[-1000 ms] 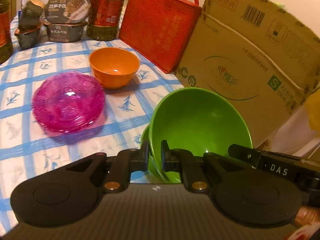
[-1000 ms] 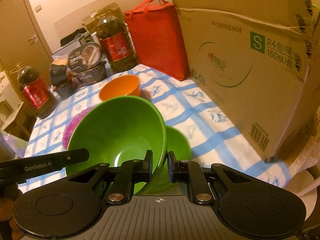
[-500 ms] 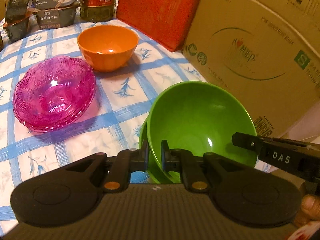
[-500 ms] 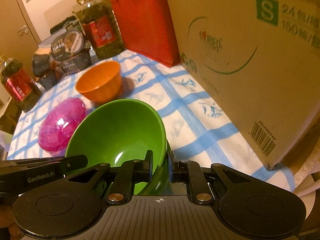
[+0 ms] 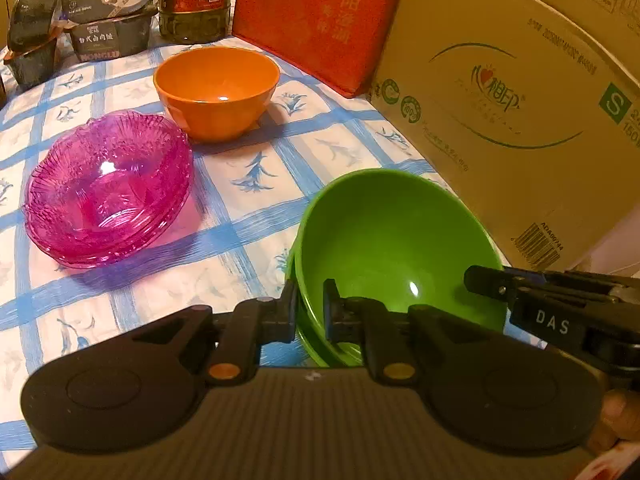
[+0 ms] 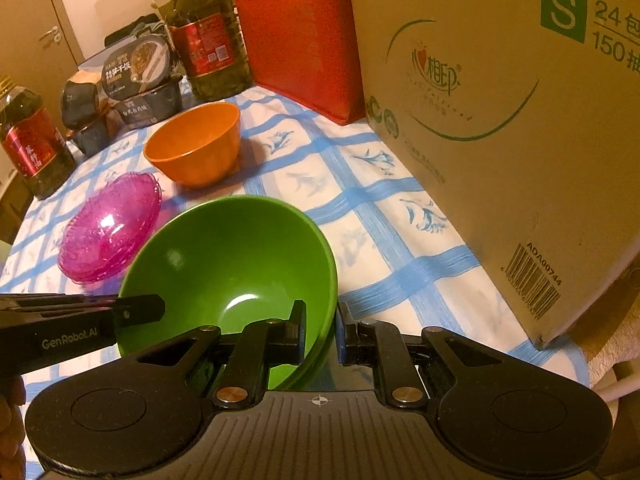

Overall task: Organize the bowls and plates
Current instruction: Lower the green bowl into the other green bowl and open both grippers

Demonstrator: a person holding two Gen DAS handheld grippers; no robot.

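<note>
A large green bowl (image 5: 392, 248) (image 6: 232, 264) hangs tilted, close over a second green bowl (image 5: 310, 346) whose rim peeks out beneath it near the table's front right. My left gripper (image 5: 310, 308) is shut on the upper bowl's left rim. On the opposite rim my right gripper (image 6: 322, 320) is shut too. Each gripper's finger shows in the other's view, the right one (image 5: 500, 282) and the left one (image 6: 140, 308). An orange bowl (image 5: 216, 88) (image 6: 196, 148) stands further back. A stack of pink glass bowls (image 5: 104, 184) (image 6: 108, 228) lies to the left.
A big cardboard box (image 5: 500, 92) (image 6: 500, 120) walls off the right side, with a red bag (image 5: 320, 16) (image 6: 300, 36) behind it. Oil bottles (image 6: 204, 28) (image 6: 32, 148) and food tubs (image 5: 108, 8) crowd the back of the blue-checked tablecloth (image 5: 240, 208).
Both grippers have come down with the green bowl, which now sits close over the lower green bowl. The other bowls have not moved.
</note>
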